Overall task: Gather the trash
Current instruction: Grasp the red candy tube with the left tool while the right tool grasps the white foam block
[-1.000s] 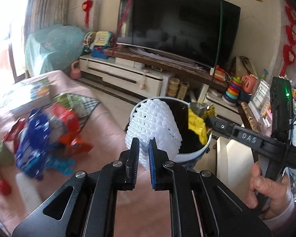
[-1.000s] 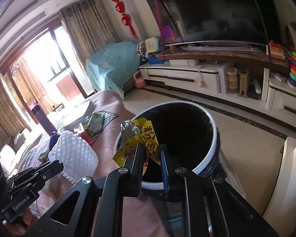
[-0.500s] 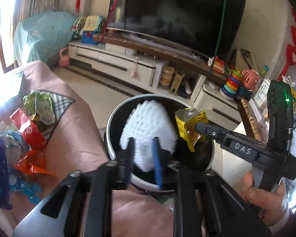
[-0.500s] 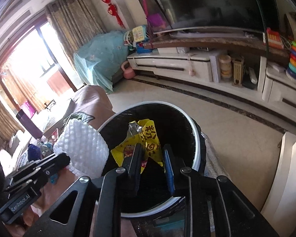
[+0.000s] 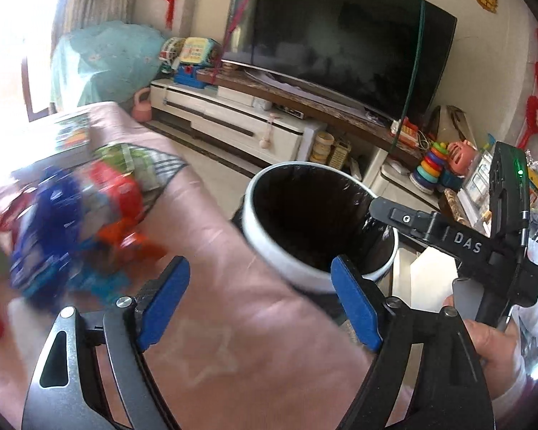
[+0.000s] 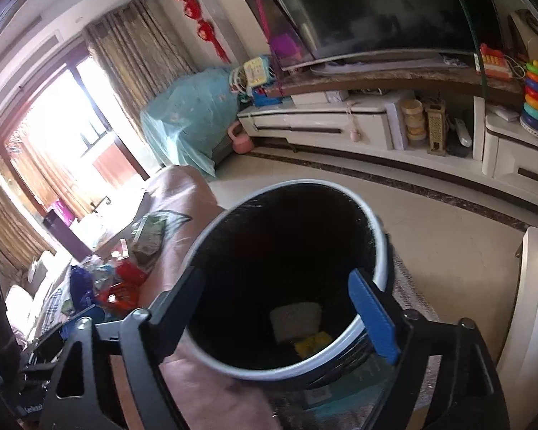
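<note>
Several wrappers (image 5: 79, 222) wait uncollected on the pink cover (image 5: 240, 322) in the left view; the left gripper (image 5: 258, 301) has just opened wide, empty. Right view: the bin (image 6: 380, 247) holds white foam netting (image 6: 296, 319) and a yellow packet (image 6: 312, 344); the right gripper (image 6: 283, 315), just opened, is empty.

Living room with a big dark TV (image 5: 340, 50) on a long white low cabinet (image 6: 326, 125) along a cream wall, red paper decorations (image 6: 197, 18) hanging up high. Pale tiled floor (image 6: 430, 229), brown curtains (image 6: 136, 46) beside a really blown-out bright window (image 6: 57, 114). Something under a teal cover (image 5: 100, 61) sits in the corner.
</note>
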Action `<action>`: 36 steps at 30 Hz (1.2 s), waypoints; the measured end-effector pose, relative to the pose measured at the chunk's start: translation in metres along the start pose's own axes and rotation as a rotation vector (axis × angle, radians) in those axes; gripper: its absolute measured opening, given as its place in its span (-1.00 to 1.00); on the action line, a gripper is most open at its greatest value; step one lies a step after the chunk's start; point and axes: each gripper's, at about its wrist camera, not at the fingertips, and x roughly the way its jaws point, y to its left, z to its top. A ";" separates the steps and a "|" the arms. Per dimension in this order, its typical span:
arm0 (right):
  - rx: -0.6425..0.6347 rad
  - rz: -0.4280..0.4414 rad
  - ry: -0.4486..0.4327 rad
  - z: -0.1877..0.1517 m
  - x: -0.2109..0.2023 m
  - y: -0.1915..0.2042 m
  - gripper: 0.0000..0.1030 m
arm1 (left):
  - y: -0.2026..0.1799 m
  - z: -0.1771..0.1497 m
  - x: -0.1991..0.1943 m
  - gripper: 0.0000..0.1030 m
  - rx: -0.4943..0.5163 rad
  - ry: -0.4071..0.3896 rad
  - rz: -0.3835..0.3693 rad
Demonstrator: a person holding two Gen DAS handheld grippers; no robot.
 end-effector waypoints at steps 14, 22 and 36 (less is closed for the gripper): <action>-0.119 0.097 0.016 -0.061 -0.017 0.082 0.75 | 0.080 -0.057 -0.078 0.69 -0.116 -0.037 0.169; -0.205 0.175 0.089 -0.091 -0.011 0.127 0.75 | 0.133 -0.085 -0.111 0.69 -0.214 -0.050 0.260; -0.287 0.293 0.187 -0.121 0.010 0.189 0.67 | 0.197 -0.091 -0.126 0.69 -0.319 -0.012 0.381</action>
